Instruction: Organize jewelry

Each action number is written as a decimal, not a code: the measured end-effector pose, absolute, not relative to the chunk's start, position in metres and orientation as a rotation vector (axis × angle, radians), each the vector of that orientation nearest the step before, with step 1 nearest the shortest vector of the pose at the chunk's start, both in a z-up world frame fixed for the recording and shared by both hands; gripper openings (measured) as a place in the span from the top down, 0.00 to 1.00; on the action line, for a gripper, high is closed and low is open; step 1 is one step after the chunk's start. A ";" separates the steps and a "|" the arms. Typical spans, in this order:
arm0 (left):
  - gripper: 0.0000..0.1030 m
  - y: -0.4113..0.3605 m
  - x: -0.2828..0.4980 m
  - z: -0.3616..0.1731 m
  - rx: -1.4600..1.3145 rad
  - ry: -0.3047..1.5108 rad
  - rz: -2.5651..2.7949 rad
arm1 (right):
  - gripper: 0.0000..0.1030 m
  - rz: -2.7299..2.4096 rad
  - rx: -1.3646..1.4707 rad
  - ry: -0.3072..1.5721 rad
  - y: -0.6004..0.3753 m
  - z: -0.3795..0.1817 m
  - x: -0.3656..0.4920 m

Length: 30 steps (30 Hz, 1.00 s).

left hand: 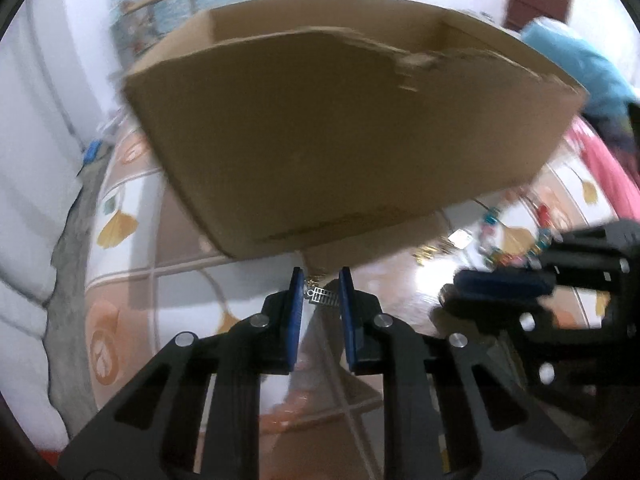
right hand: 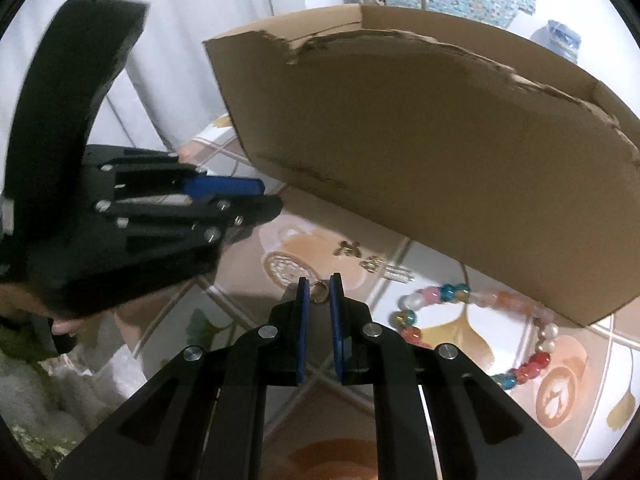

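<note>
Patterned tablecloth (right hand: 580, 344) under an open cardboard box (left hand: 344, 128). Left gripper (left hand: 320, 294) pinches a small silver charm (left hand: 322, 297); right gripper (right hand: 318, 294), narrowed, holds a ring (right hand: 319, 291). Box rim lies ahead and above both; neither arm looks clearly nearer.

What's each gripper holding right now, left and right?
Left gripper: shut on a small silver charm.
Right gripper: shut on a ring.
</note>
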<state>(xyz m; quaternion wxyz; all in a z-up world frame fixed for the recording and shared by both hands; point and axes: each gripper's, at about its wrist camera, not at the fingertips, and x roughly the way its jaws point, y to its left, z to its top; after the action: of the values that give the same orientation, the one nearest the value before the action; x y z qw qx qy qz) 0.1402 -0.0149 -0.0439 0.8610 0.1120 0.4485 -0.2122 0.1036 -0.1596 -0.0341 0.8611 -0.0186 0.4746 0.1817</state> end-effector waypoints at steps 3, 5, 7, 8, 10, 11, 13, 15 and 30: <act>0.84 -0.028 0.129 -0.043 0.267 0.943 -0.501 | 0.90 0.363 -0.034 1.002 -0.170 -0.032 0.100; 0.84 -0.035 0.118 -0.043 0.282 0.949 -0.540 | 0.90 0.352 -0.032 1.007 -0.175 -0.032 0.096; 0.84 -0.038 0.109 -0.042 0.298 0.955 -0.565 | 0.90 0.347 -0.027 1.009 -0.179 -0.030 0.092; 0.84 -0.039 0.104 -0.042 0.302 0.959 -0.579 | 0.90 0.345 -0.023 1.009 -0.181 -0.030 0.090; 0.84 -0.038 0.097 -0.041 0.307 0.971 -0.592 | 0.90 0.343 -0.014 1.010 -0.183 -0.029 0.088; 0.82 -0.038 0.095 -0.041 0.311 0.973 -0.592 | 0.90 0.341 -0.012 1.008 -0.184 -0.029 0.087; 0.70 -0.038 0.094 -0.041 0.319 0.976 -0.589 | 0.90 0.338 -0.015 1.006 -0.183 -0.029 0.085; 0.65 -0.037 0.095 -0.040 0.327 0.976 -0.580 | 0.90 0.337 -0.019 1.004 -0.183 -0.028 0.085; 0.80 -0.032 0.088 -0.040 0.360 0.974 -0.633 | 0.90 0.357 -0.027 1.015 -0.181 -0.031 0.086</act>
<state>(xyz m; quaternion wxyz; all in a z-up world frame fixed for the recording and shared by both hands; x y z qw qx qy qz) 0.0882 -0.0320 -0.0401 0.8207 0.1692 0.4577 -0.2972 0.0860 -0.1806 -0.0310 0.8586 -0.0126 0.4834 0.1700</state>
